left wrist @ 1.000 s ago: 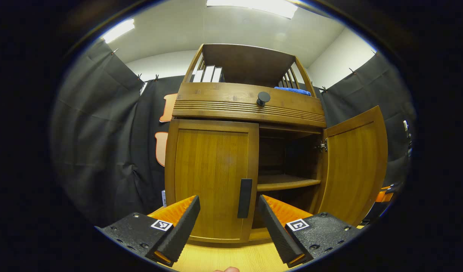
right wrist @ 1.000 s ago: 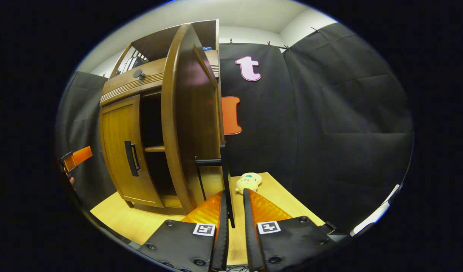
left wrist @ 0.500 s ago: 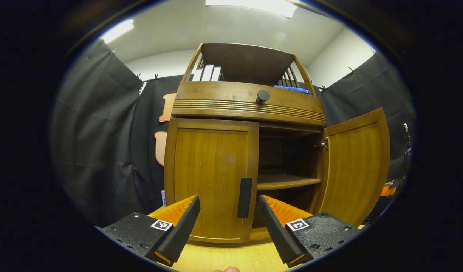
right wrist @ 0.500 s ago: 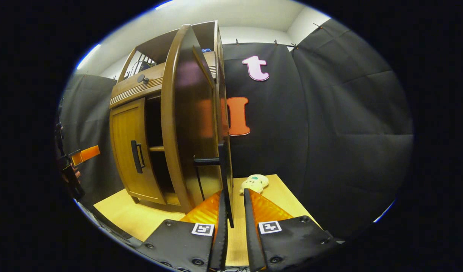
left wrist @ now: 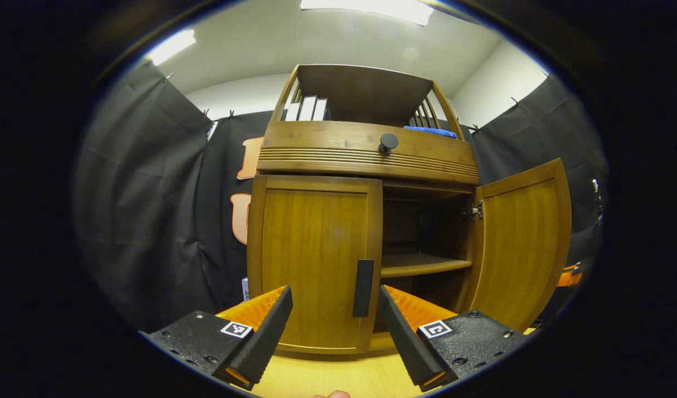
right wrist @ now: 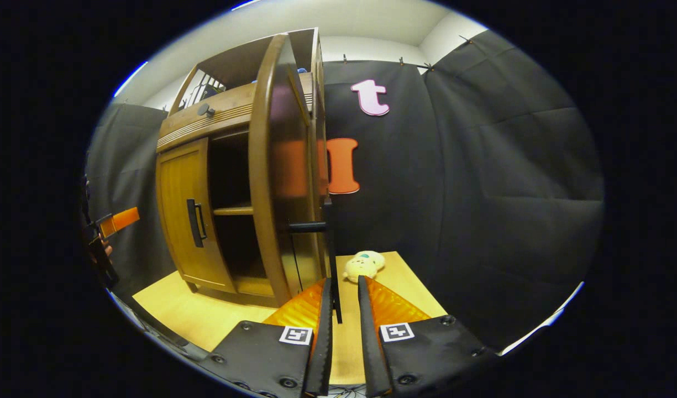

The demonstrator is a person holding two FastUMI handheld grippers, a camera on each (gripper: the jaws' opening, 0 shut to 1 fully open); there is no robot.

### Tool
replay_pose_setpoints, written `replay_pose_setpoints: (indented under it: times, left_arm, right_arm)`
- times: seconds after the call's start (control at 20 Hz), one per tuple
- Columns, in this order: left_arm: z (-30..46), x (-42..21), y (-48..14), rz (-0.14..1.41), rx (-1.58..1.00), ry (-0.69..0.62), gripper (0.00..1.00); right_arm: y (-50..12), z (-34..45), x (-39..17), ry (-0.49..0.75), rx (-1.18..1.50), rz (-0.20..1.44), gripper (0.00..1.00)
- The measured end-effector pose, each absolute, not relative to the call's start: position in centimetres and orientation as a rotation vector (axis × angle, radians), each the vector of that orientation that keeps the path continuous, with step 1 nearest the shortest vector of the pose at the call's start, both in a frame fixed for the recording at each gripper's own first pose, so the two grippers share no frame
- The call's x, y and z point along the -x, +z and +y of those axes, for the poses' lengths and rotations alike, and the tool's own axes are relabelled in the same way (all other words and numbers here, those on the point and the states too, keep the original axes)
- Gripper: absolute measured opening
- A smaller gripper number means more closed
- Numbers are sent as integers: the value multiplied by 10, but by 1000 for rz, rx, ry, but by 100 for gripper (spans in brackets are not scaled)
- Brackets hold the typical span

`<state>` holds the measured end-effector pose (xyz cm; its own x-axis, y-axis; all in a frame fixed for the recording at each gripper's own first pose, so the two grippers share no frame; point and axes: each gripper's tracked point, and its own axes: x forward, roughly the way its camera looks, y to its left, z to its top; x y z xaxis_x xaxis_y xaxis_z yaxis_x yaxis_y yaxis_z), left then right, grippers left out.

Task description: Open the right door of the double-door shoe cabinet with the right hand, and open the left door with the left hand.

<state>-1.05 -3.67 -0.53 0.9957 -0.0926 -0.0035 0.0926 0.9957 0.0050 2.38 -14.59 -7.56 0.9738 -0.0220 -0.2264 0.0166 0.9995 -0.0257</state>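
Observation:
The wooden shoe cabinet (left wrist: 366, 149) stands on a yellow table. Its left door (left wrist: 313, 260) is closed, with a dark vertical handle (left wrist: 363, 287) at its inner edge. My left gripper (left wrist: 335, 331) is open just in front of that handle, one finger on each side of it and not touching. The right door (left wrist: 520, 243) is swung wide open; in the right gripper view I see it edge-on (right wrist: 277, 182). My right gripper (right wrist: 344, 318) is closed narrowly around the bar of that door's handle (right wrist: 331, 260). The left gripper (right wrist: 117, 220) shows far off to the left.
A drawer with a round knob (left wrist: 388, 142) sits above the doors, with books (left wrist: 308, 108) and a blue cloth (left wrist: 429, 131) on top. Inside is a bare shelf (left wrist: 424, 265). A small plush toy (right wrist: 363, 265) lies on the table (right wrist: 205, 320) behind the open door.
The right door has swung slightly wider with my right gripper on its handle. My left gripper stays open and has drifted a little to the left before the closed door.

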Motion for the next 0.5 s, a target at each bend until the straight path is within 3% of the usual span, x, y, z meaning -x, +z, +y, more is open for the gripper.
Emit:
replay_pose_setpoints:
  times: [0.05,0.25,0.3,0.35,0.45,0.5]
  left_arm:
    - [-38,10,-5,1,-3,-97,91]
    - [-47,10,-7,12,16,-123,92]
    - [-48,9,-8,16,21,-128,92]
    - [-49,9,-8,21,26,-130,92]
    - [-46,7,-11,30,33,-107,95]
    - [-45,4,-12,31,36,-97,91]
  right_arm:
    - [-73,-155,-18,-46,12,221,31]
    - [-67,-156,1,-83,-29,215,33]
    - [-63,-152,5,-90,-19,207,21]
    - [-59,-144,8,-90,-8,201,33]
    - [-50,-125,15,-79,-12,183,33]
    - [-50,-110,17,-65,-38,180,33]
